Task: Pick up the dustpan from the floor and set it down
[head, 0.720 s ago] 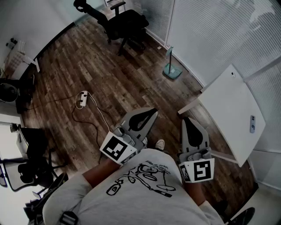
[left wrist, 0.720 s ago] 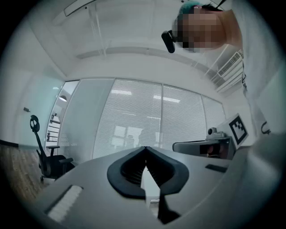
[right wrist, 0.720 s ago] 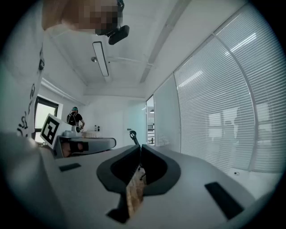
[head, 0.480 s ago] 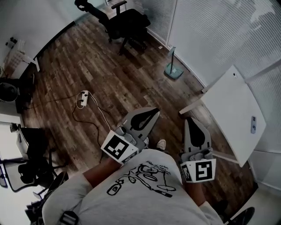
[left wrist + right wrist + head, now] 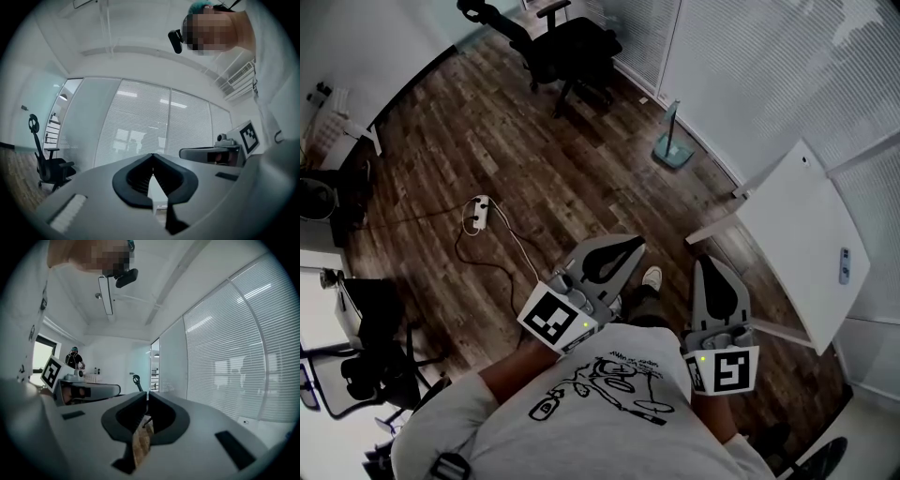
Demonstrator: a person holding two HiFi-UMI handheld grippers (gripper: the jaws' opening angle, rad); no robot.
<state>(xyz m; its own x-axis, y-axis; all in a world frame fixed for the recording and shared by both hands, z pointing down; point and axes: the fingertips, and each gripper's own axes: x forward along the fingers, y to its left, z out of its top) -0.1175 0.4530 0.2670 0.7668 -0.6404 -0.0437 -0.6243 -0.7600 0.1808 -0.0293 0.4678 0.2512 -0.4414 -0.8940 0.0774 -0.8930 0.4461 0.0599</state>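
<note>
Both tongs are closed and hold nothing. In the left gripper view the left gripper (image 5: 152, 155) has its two dark jaws meeting at their tips, with only the slatted blinds (image 5: 140, 129) behind them. In the right gripper view the right gripper (image 5: 147, 393) is pinched together the same way, with a strip of wooden floor (image 5: 140, 444) showing below the jaws.

In the head view the left gripper (image 5: 635, 243) sits at lower centre of the frame and the right gripper (image 5: 704, 261) just to its right. Both are held in front of the person's white printed shirt (image 5: 600, 403), and a white shoe (image 5: 652, 277) shows between them.

The dustpan (image 5: 672, 148) stands on the dark wooden floor (image 5: 534, 159) in the upper centre-right of the frame. It is teal, its long handle is upright, and it is close to the foot of the blinds (image 5: 750, 66). It is well apart from both grippers and neither touches it.

A white table (image 5: 792, 239) fills the right side, just right of the right gripper. A black office chair (image 5: 567, 47) stands at the top of the frame. A white power strip (image 5: 478, 211) with its cable lies on the floor at centre left.
</note>
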